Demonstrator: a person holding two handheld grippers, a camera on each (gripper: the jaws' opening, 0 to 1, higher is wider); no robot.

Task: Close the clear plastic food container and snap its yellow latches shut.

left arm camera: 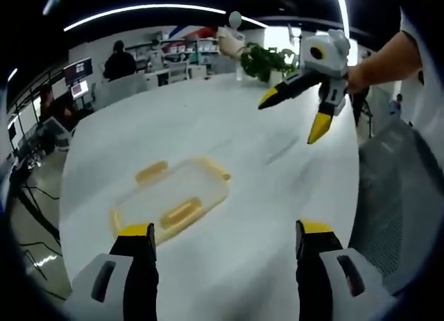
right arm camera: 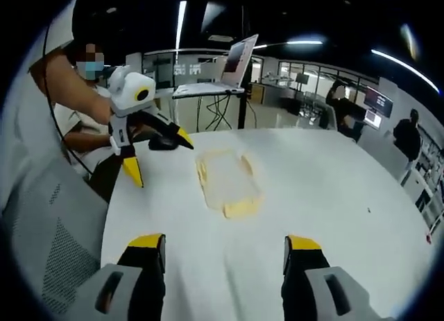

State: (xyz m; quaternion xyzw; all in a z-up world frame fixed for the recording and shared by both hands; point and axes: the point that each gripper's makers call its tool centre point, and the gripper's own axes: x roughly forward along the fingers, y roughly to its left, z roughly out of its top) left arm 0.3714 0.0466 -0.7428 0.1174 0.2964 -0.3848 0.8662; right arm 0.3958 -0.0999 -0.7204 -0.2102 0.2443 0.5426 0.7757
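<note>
The left gripper [left arm camera: 226,241] is held low in the near part of the left gripper view, jaws spread wide with nothing between them. The right gripper [right arm camera: 225,253] is spread the same way, also empty (yellow tips on both). A hand [left arm camera: 361,77] grips the right gripper from the far right, forearm apparently bare.

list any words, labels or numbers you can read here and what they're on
No text can be read.
Clear plastic food container with yellow latches: no label shows.
Dark monitor screens on the far desks: too small and blurred to read.
Open silver laptop on a stand: nothing can be read on it.
</note>
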